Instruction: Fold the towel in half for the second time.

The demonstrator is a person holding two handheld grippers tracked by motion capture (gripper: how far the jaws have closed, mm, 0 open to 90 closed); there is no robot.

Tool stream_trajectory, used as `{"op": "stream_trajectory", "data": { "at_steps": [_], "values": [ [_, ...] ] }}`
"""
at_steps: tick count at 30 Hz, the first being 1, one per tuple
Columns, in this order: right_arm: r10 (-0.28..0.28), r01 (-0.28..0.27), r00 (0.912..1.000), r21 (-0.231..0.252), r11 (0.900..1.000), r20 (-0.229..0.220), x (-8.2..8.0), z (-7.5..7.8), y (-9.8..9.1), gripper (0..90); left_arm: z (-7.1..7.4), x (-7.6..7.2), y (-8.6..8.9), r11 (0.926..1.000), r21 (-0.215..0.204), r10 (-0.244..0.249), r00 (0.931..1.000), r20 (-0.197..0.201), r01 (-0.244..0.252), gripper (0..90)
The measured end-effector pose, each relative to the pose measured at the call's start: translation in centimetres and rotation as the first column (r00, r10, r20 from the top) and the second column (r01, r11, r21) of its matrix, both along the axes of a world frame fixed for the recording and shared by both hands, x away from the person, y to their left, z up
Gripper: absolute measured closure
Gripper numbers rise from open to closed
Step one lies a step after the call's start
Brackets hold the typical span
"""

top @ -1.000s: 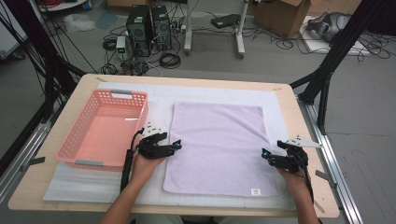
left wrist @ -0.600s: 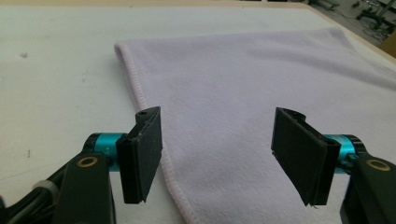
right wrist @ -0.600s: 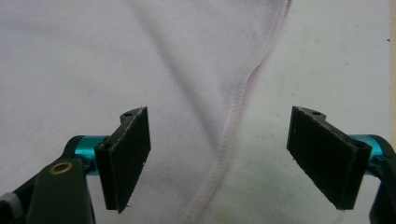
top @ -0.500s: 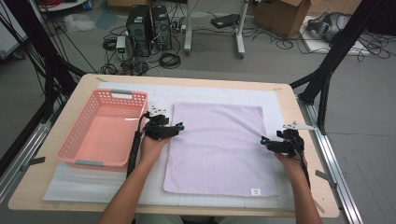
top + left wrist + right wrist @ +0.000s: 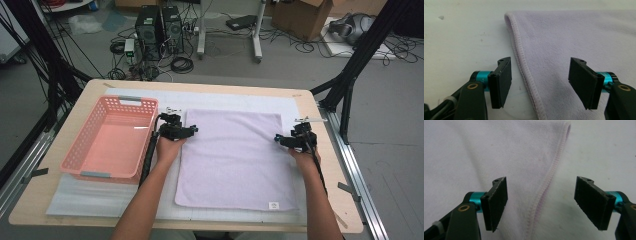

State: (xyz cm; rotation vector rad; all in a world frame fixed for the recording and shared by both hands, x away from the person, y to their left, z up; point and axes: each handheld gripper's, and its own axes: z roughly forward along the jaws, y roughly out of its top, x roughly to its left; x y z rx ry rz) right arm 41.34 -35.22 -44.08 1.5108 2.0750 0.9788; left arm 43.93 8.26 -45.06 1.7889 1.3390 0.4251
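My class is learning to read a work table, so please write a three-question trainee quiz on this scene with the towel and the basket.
1. True or false: the left gripper is shut on the towel.
2. What lies between the open jaws of the right gripper? A) the towel's hem B) a cable C) a cup
3. Which side of the towel is the pink basket on in the high view?

Key: 1 false, its jaws stand open astride the hem. 2 A. 3 The left.
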Motion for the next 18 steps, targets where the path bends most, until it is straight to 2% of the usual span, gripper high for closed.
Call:
{"op": "stream_trajectory", "data": {
  "at_steps": [1,5,7,9,10,12,15,16,17,18],
  "values": [
    [0.007,-0.007,1.0000,-0.009,0.9999,0.002,0.2,-0.1,0.2,29.3,0.1,0.3,-0.2,0.9998,0.018,-0.001,1.0000,-0.004,0.001,35.8],
    [-0.007,0.007,0.9997,-0.023,0.9997,-0.025,1.2,0.0,0.6,35.4,0.2,1.0,-0.6,0.9991,0.041,0.005,1.0000,-0.004,-0.004,40.8],
    [-0.013,0.012,0.9998,-0.026,0.9996,-0.013,1.5,0.1,0.7,39.1,0.1,1.1,-0.8,0.9962,0.087,-0.004,0.9999,0.011,0.003,45.5],
    [-0.029,0.029,0.9994,-0.033,0.9990,-0.021,1.9,0.0,0.6,41.5,0.1,1.1,-0.9,0.9924,0.123,-0.011,0.9995,0.029,0.007,51.5],
    [-0.030,0.029,0.9991,-0.034,0.9990,-0.029,2.0,-0.1,0.6,42.5,0.1,1.1,-0.8,0.9933,0.116,-0.009,0.9995,0.030,0.005,54.8],
    [-0.034,0.033,0.9993,-0.034,0.9989,-0.017,2.1,-0.2,0.7,48.1,0.1,1.2,-0.4,0.9946,0.104,-0.004,0.9996,0.027,0.001,61.6],
    [-0.016,0.016,0.9997,-0.022,0.9996,-0.015,2.1,-0.2,0.8,63.9,0.0,1.2,-0.2,0.9964,0.084,-0.006,0.9996,0.026,0.004,70.3],
    [-0.016,0.015,0.9998,-0.019,0.9997,-0.014,2.1,-0.2,0.9,69.7,0.0,1.2,-0.2,0.9980,0.061,-0.017,0.9996,0.021,0.015,74.9],
    [-0.004,0.004,0.9998,0.007,1.0000,-0.022,2.1,-0.2,0.9,79.1,0.0,1.2,-0.3,0.9985,0.054,-0.010,0.9998,0.017,0.010,80.8],
    [0.002,-0.001,0.9995,0.038,0.9993,-0.032,2.2,-0.3,0.8,81.9,0.0,1.2,-0.3,0.9989,0.047,-0.009,0.9999,0.012,0.009,81.9]
  ]
}}
